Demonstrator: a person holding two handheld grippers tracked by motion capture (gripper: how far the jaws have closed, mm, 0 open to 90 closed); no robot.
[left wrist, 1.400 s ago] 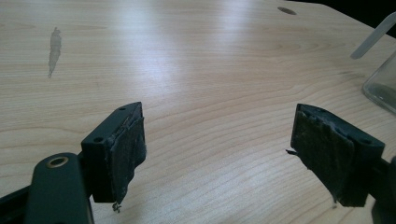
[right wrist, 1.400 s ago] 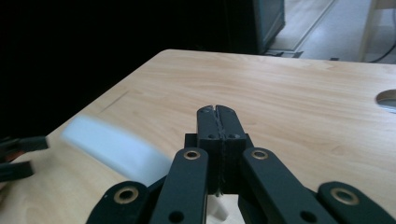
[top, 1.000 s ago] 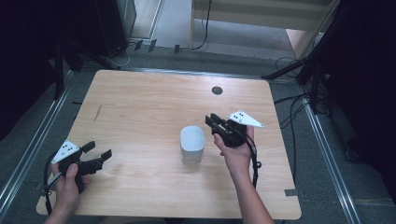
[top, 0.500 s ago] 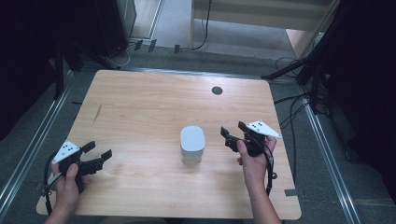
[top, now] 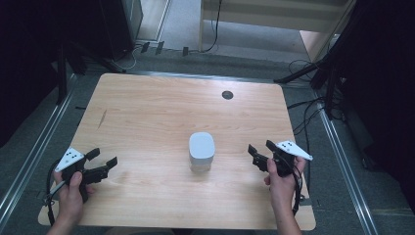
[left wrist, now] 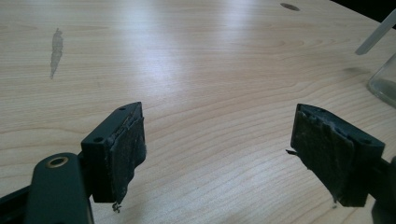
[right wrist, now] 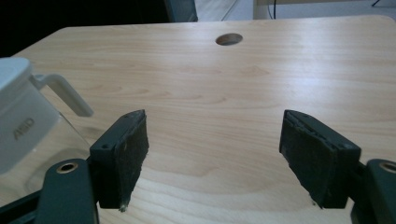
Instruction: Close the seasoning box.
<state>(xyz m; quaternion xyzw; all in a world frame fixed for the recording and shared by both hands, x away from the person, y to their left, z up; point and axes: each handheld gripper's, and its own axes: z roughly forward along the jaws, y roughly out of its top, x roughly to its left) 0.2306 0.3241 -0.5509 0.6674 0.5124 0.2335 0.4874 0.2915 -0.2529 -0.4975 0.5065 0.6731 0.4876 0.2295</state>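
At table centre: lidded jug (top: 201, 151), upright; right gripper (top: 259, 155), nearer, jaws spread, empty, jug at its nine o'clock; left gripper (top: 103, 161) likewise spread.

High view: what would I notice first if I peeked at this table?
First you'd spot the white-lidded clear jug standing alone in the middle of the pale wooden table. Next come the two black grippers near the front edge, the left gripper and the right gripper, each held in a hand with its jaws open and nothing between them. A small round hole sits near the table's far edge.
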